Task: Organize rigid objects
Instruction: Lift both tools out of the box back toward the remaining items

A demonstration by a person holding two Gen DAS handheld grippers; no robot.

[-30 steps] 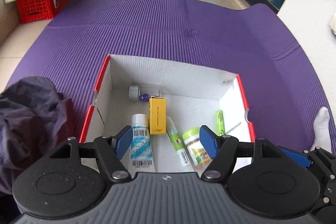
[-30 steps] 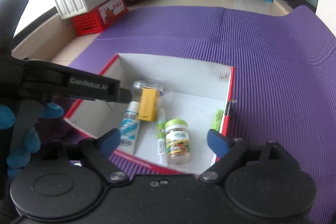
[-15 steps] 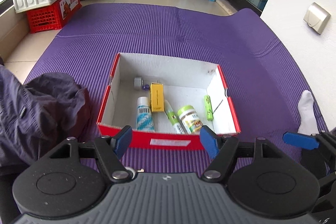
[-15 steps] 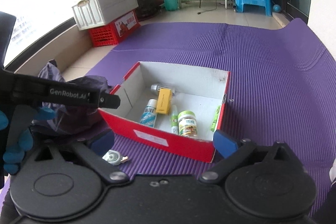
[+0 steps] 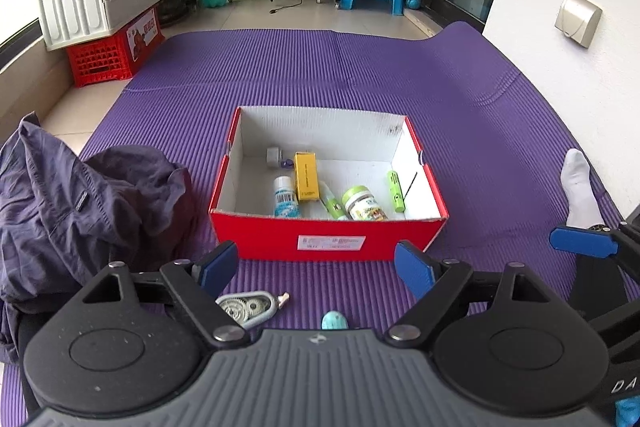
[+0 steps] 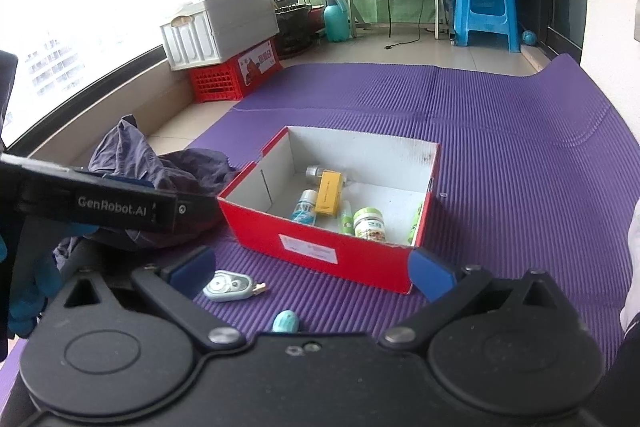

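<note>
Box [image 5: 328, 247] holds yellow carton [image 5: 306, 181], jar [image 5: 364, 205], tubes — left tongs [image 5: 316, 265], right tongs [image 6: 310, 269] both wide, empty

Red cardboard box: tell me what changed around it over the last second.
Both grippers, left and right, pulled back from above the red cardboard box, fingers open and empty throughout. That exposed a grey oval gear gadget and small turquoise oval on the purple mat. Box contents stayed put.
</note>
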